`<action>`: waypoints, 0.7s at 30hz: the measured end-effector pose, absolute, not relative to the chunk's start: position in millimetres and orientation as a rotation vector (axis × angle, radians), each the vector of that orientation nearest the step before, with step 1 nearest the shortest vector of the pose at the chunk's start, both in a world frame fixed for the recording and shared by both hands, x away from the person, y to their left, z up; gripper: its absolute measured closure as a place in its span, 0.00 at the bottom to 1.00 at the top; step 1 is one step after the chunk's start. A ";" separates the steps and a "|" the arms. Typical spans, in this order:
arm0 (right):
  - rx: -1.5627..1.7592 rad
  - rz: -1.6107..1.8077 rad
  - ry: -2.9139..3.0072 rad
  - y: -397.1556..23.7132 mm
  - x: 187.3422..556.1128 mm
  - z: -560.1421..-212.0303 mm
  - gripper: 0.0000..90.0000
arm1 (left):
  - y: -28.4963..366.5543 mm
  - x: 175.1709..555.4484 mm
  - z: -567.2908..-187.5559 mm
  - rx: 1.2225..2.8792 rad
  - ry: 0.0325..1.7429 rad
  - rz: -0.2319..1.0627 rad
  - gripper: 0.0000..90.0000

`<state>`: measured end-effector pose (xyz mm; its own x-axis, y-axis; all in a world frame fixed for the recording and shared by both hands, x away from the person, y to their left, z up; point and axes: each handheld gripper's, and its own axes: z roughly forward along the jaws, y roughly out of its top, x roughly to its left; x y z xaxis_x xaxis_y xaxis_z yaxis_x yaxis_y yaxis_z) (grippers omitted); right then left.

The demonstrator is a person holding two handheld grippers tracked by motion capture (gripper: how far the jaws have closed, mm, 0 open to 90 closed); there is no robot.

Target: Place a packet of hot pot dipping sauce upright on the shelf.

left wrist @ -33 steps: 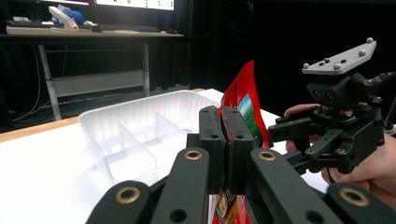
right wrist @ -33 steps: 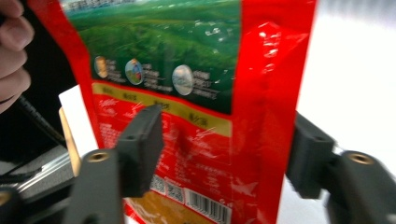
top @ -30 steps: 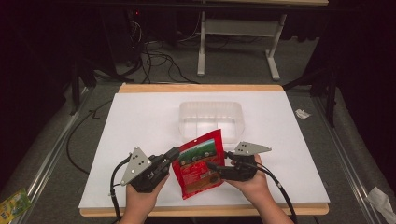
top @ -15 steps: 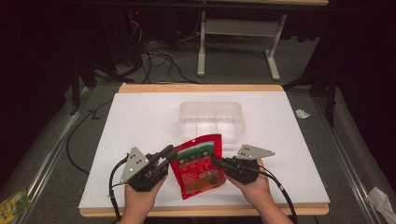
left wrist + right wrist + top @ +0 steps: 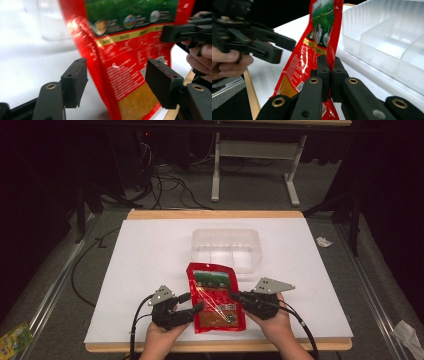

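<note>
A red snack pouch (image 5: pixel 216 297) with a green picture on top stands tilted near the table's front edge, between my two grippers. My right gripper (image 5: pixel 235 296) is shut on the pouch's right edge; in the right gripper view its jaws (image 5: pixel 331 67) pinch the red film (image 5: pixel 312 55). My left gripper (image 5: pixel 192 304) sits low at the pouch's left side. Its jaws have just been opening and now stand wide apart (image 5: pixel 117 75), with the pouch's edge (image 5: pixel 130 60) between the pads, not pressed.
A clear plastic container (image 5: pixel 227 249) with dividers stands just behind the pouch on the white table cover (image 5: pixel 140 270). The wooden front edge (image 5: pixel 320 344) is close under both hands. Crumpled paper (image 5: pixel 323 241) lies off the table's right side.
The left gripper's jaws opened, let go of the pouch and dropped lower. The right gripper's jaws closed on the pouch's right edge. The pouch sank a little toward the front.
</note>
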<state>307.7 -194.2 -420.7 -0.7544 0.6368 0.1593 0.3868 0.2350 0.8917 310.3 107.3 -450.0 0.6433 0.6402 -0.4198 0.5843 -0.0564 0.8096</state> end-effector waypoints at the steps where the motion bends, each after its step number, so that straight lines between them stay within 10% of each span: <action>1: 0.963 1.533 2.270 -194.4 307.8 -420.8 1.00 | 109.0 312.7 -452.7 1.708 1.019 0.038 0.39; 9: 0.957 1.549 2.259 -193.6 307.2 -419.4 1.00 | 110.3 325.5 -465.1 1.687 1.031 -0.082 0.48; 13: 0.959 1.549 2.260 -192.7 306.9 -419.4 1.00 | 107.1 326.6 -466.4 1.649 1.031 -0.145 0.73; 16: 0.962 1.545 2.264 -192.2 306.8 -420.8 1.00 | 104.0 322.4 -459.4 1.668 1.007 -0.067 0.94; 21: 0.960 1.596 2.226 -194.3 303.0 -413.2 1.00 | 95.3 314.2 -439.3 1.717 0.895 0.162 0.97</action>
